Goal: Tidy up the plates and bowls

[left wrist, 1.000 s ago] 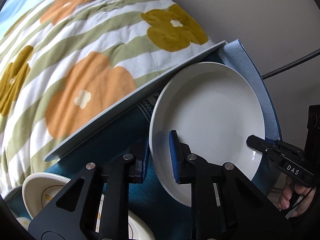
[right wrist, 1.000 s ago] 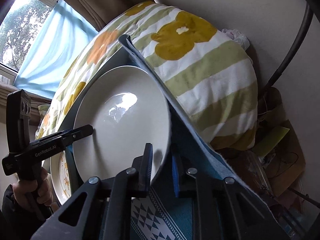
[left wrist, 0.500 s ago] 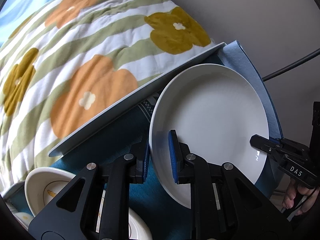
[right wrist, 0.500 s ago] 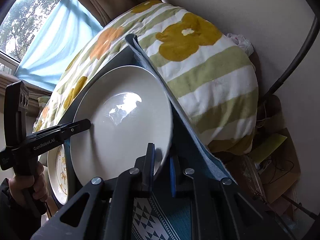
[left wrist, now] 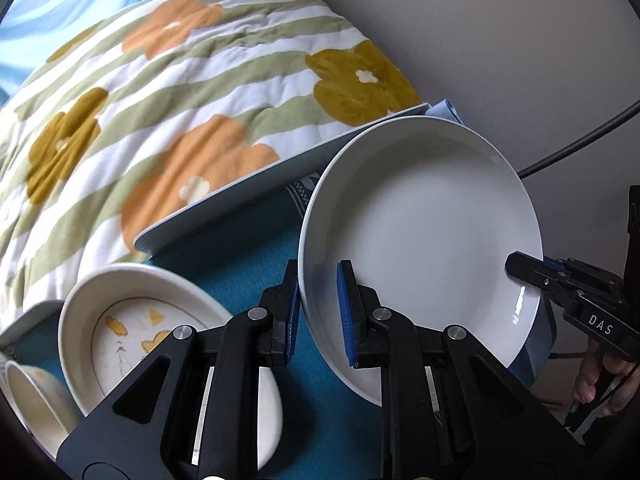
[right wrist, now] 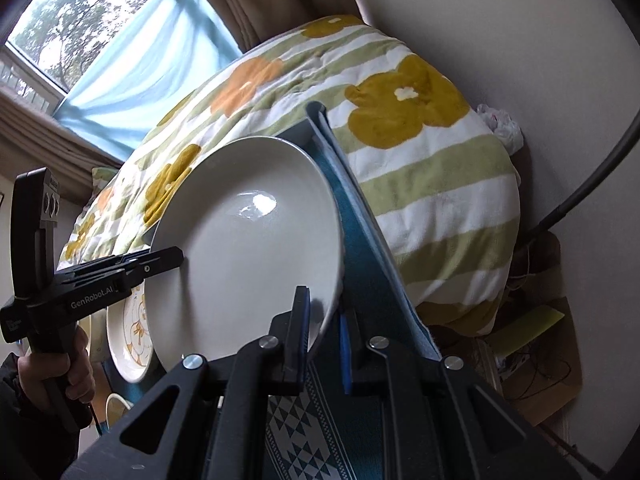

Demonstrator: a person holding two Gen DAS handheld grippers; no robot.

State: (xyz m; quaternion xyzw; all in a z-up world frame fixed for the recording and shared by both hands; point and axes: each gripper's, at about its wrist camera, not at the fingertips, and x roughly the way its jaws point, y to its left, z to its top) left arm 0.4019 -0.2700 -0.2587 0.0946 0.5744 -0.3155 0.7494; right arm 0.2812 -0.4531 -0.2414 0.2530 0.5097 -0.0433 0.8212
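A large plain white plate (left wrist: 420,232) is held tilted above the teal cloth (left wrist: 248,248) by both grippers. My left gripper (left wrist: 318,314) is shut on its near rim. My right gripper (right wrist: 324,330) is shut on the opposite rim and shows in the left wrist view (left wrist: 524,270) at the right. The plate (right wrist: 248,240) also fills the middle of the right wrist view, with the left gripper (right wrist: 176,256) at its left edge. A patterned shallow bowl (left wrist: 132,328) with yellow marks lies lower left, and a small cup-like bowl (left wrist: 28,400) lies beside it.
A flowered striped quilt (left wrist: 160,92) lies behind the table edge (left wrist: 248,196). A wall (left wrist: 500,32) and a dark cable (left wrist: 580,144) are at the right. A window with a blue curtain (right wrist: 132,68) is behind. Clutter lies on the floor (right wrist: 532,344).
Both grippers and the plate have shifted together; the patterned bowl and the cup-like bowl have come further into the left wrist view. Both grips on the plate are unchanged.
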